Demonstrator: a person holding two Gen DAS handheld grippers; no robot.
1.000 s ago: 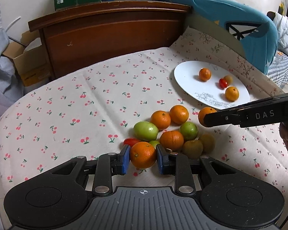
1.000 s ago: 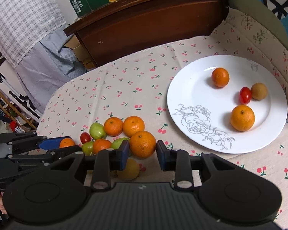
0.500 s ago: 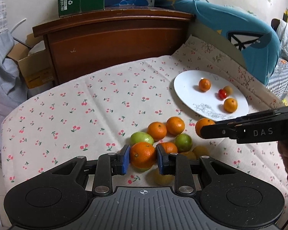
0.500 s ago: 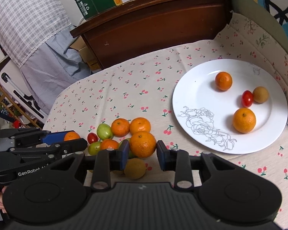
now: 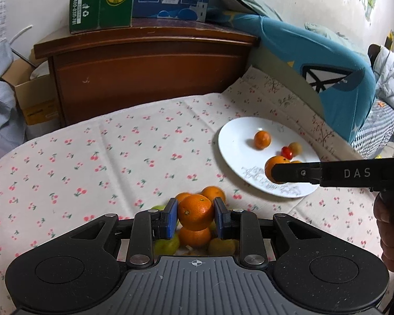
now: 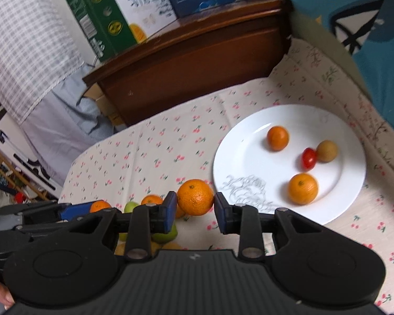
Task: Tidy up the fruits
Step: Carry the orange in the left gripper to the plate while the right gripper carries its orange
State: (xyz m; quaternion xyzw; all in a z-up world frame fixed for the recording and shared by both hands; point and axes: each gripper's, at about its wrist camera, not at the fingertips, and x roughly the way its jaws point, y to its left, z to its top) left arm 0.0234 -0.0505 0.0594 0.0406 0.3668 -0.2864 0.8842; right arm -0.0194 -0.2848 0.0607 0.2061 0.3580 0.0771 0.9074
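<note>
left gripper (image 5: pixel 195 214) is clamped on an orange (image 5: pixel 195 211), its blue pads pressed against both sides, held above the loose pile of oranges and green fruit (image 5: pixel 194 239) on the cherry-print cloth (image 5: pixel 118 162). right gripper (image 6: pixel 194 208) is likewise closed on a second orange (image 6: pixel 195 197), held near the white plate (image 6: pixel 249 141) and seen from the left wrist against the plate's near part. the plate carries two oranges (image 6: pixel 302 188), a red tomato (image 6: pixel 309 158) and a brownish fruit (image 6: pixel 326 151), all lying apart from the pile

Cherry-print bed (image 5: pixel 113 157) — plate (image 5: pixel 233 144), loose fruit (image 5: pixel 212 193)
</note>
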